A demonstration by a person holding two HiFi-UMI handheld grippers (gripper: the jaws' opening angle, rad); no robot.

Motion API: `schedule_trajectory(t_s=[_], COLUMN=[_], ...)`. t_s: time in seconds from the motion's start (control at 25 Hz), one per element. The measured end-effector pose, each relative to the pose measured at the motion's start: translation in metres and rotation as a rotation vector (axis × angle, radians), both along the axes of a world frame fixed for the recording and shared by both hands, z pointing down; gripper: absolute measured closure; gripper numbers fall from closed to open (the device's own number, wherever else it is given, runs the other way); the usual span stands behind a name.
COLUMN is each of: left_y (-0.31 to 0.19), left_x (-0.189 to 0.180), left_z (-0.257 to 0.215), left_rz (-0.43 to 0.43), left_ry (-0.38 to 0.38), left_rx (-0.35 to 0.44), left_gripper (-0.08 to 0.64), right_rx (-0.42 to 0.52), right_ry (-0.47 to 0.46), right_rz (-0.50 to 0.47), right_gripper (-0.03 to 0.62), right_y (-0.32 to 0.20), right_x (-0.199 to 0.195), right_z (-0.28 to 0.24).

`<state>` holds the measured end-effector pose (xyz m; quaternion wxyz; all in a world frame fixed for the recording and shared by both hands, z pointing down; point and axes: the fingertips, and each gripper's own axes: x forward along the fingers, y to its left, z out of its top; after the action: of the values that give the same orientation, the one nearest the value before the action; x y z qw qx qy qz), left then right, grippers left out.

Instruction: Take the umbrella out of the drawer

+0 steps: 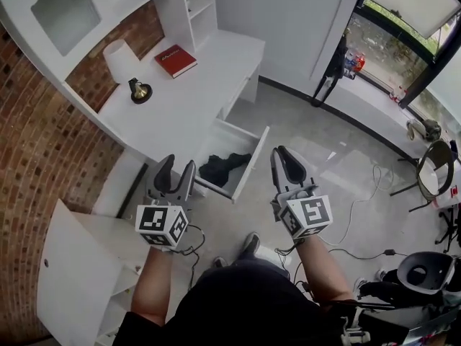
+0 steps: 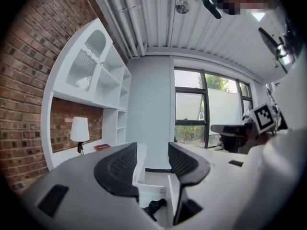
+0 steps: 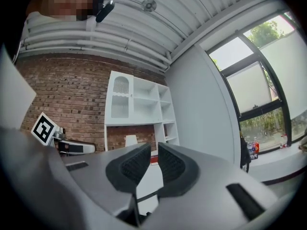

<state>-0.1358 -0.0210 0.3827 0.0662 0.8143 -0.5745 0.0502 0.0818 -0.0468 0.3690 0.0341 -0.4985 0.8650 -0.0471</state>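
No word or number can be read anywhere. The red book [image 1: 175,60] on the desk [image 1: 180,114] carries a line of pale print across its cover, probably a title, but it is too small and blurred to make out. The cube [image 1: 163,225] on the left gripper [image 1: 177,167] and the cube [image 1: 310,216] on the right gripper [image 1: 282,153] bear black-and-white square patterns, not letters or figures. The bottles [image 1: 353,62] on the windowsill [image 1: 364,101] have coloured labels, too small to read.
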Motion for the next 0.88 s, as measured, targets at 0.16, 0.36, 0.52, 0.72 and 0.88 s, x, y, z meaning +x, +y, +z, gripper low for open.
schedule_trajectory(t_s=[0.16, 0.36, 0.52, 0.72, 0.88], left_y=[-0.027, -0.050, -0.067, -0.096, -0.131], left_x=[0.022, 0.036, 0.032, 0.024, 0.011], left_z=[0.006, 0.018, 0.028, 0.049, 0.069], left_rz=[-0.011, -0.021, -0.028, -0.005, 0.048], left_ry=[-0.014, -0.026, -0.031, 0.012, 0.042], left_rx=[-0.023, -0.060, -0.092, -0.131, -0.155], left_gripper=[0.365, 0.365, 0.365, 0.365, 0.365], right_rx=[-0.017, -0.048, -0.062, -0.080, -0.094], right_ry=[-0.023, -0.053, -0.066, -0.062, -0.012], right_rz=[-0.005, -0.022, -0.036, -0.024, 0.025], right_gripper=[0.549, 0.549, 0.549, 0.549, 0.549], right_y=[-0.033, -0.066, -0.085, -0.111, -0.138], right_x=[0.025, 0.037, 0.034, 0.026, 0.012], right_z=[0.007, 0.019, 0.026, 0.036, 0.036])
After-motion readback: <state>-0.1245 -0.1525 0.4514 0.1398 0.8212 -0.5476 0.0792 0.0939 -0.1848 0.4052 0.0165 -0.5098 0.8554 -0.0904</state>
